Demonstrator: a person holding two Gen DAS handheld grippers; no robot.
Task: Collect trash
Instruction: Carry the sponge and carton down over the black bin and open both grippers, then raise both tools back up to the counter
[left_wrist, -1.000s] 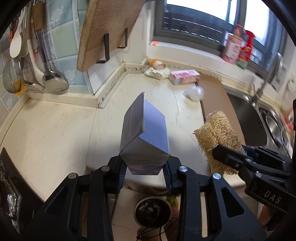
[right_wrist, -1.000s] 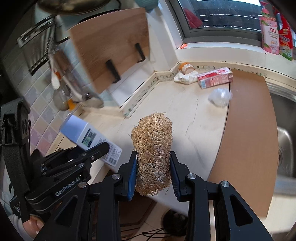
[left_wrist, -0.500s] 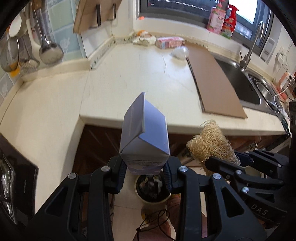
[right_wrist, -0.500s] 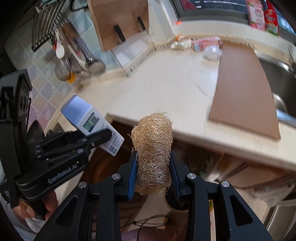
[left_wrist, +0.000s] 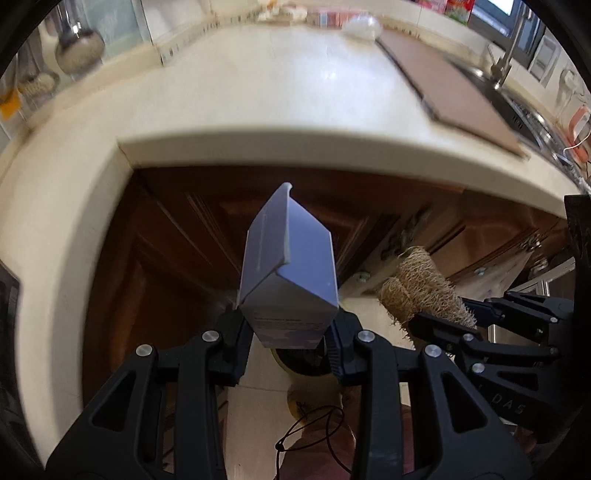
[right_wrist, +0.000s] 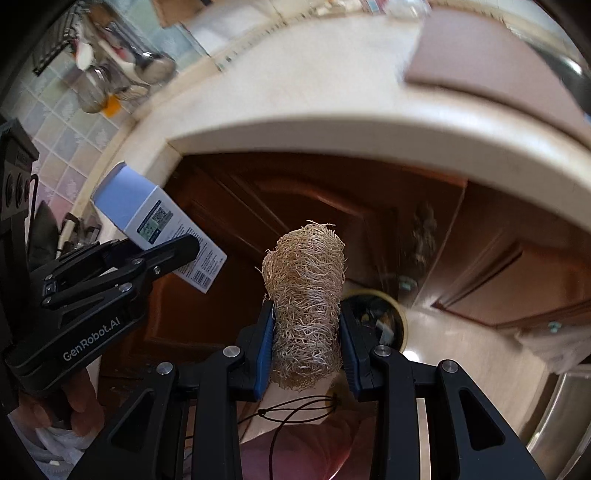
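A: Clamped on what?
B: Left tool (left_wrist: 290, 341) on carton (left_wrist: 290, 280), right tool (right_wrist: 306, 349) on loofah (right_wrist: 306, 295); both angled down.
A: Room?
B: Bench (left_wrist: 258, 110) edge above-ahead; bin (right_wrist: 380, 317) just below, unobstructed.

"GenRobot.AI" stands in white on the left hand-held gripper (right_wrist: 177, 254); "DAS" is embossed on the right hand-held gripper (left_wrist: 424, 321).

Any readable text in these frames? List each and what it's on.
"GenRobot.AI": on the side of the left gripper, seen from the right wrist.
"DAS": faint, raised letters on the right gripper body, seen from the left wrist.
Box: QR code, barcode and fine print on its white side, too small to read.
Box front in the left wrist view: one blurred line, unreadable.
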